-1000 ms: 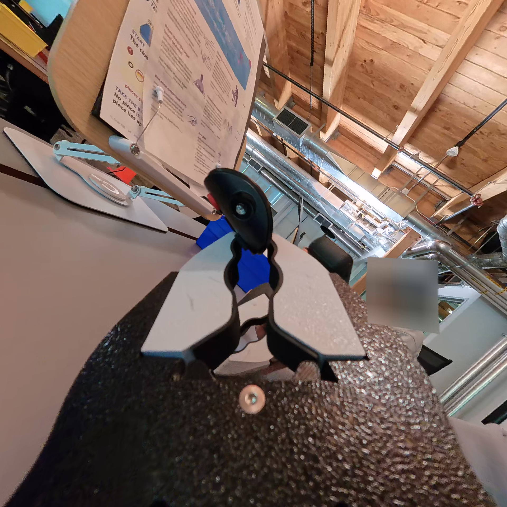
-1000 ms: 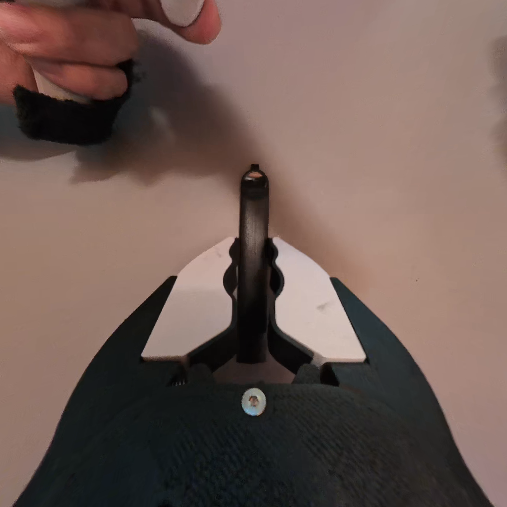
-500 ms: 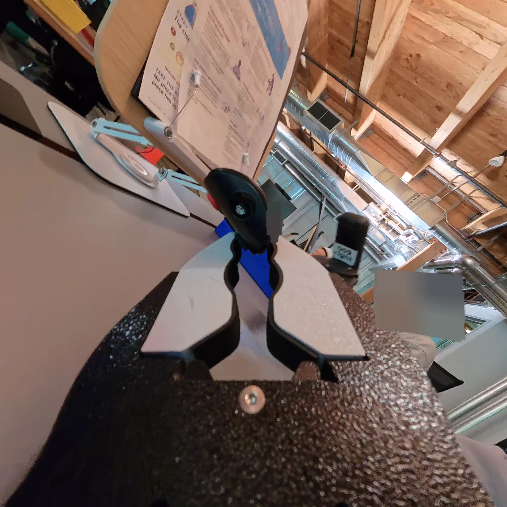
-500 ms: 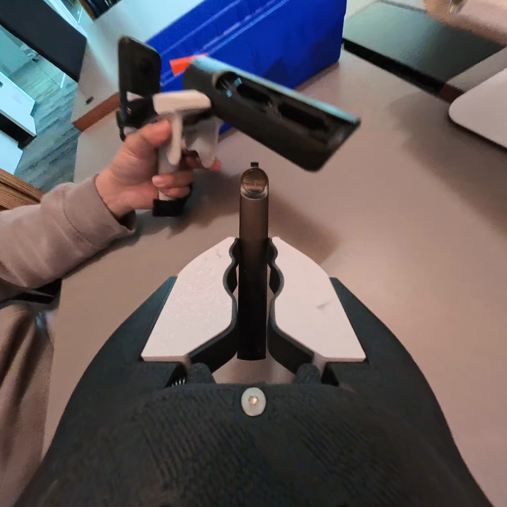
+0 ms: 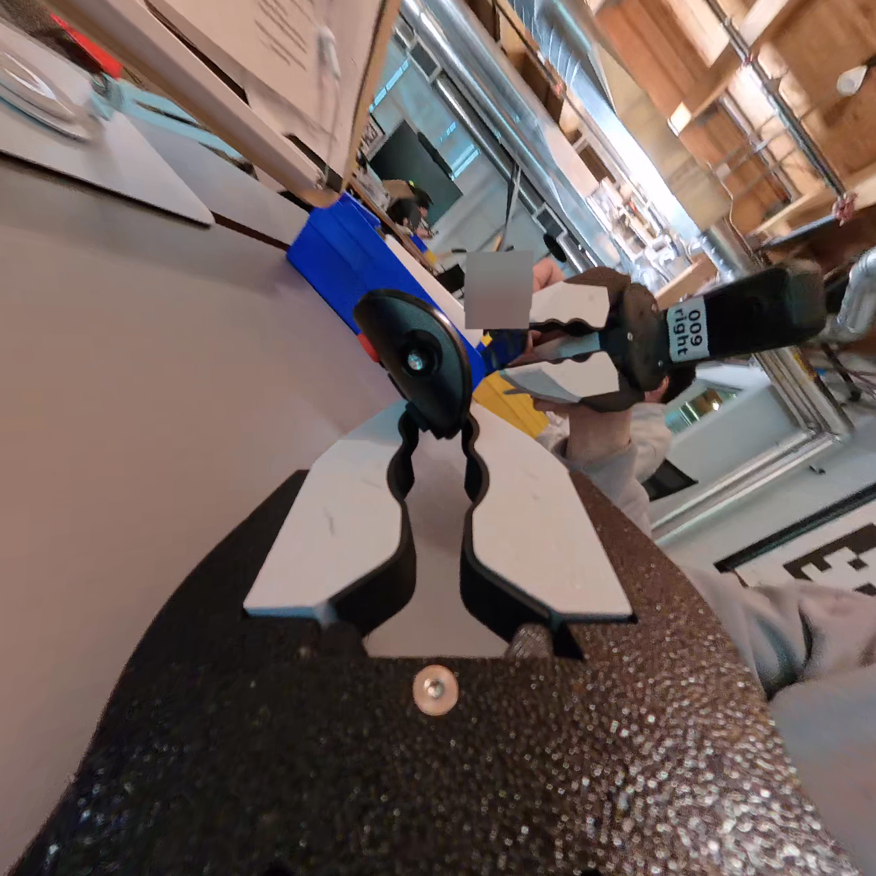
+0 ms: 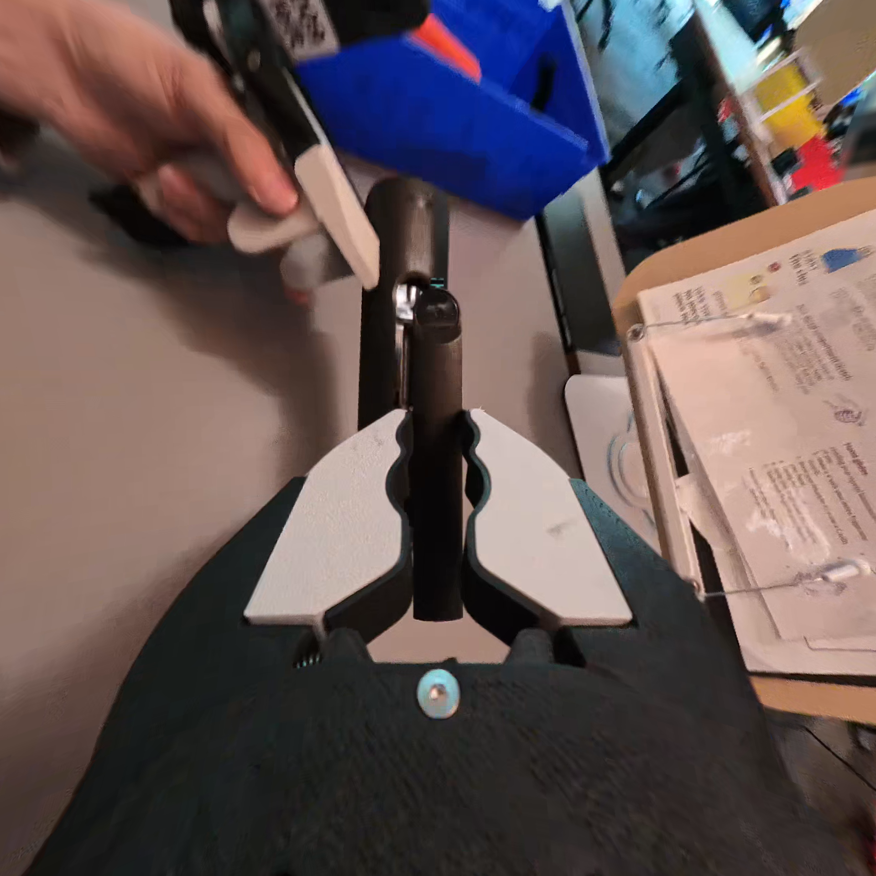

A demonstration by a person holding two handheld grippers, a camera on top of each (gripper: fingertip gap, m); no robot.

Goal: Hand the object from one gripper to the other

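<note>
Fingers (image 5: 332,521) of the left gripper (image 5: 436,422) stand only slightly apart, their tips pinching the narrow stem of a black oval plastic piece with a silver screw in its face (image 5: 415,360), at the centre of the left wrist view. The right gripper (image 6: 438,417) is clamped tight on a black cylindrical handle (image 6: 436,497) running up the middle of the right wrist view. At that handle's far end sit a bright metal part (image 6: 403,303) and a second dark bar (image 6: 379,341); whether these belong with the oval piece cannot be told.

Only the left wrist view shows the oval face and, right of centre, the right gripper side-on above a hand (image 5: 592,426). Only the right wrist view shows one white finger (image 6: 341,213) of the left gripper at upper left, just beside the dark bar, with a blurred hand (image 6: 142,118) on its trigger and a blue plastic bin (image 6: 450,118) behind. Grey tabletop (image 5: 142,379) lies below.

A pale sticker (image 5: 687,332) with printed writing wraps the right gripper's body; printed sheets (image 6: 758,426) are clipped to a wooden board at right
</note>
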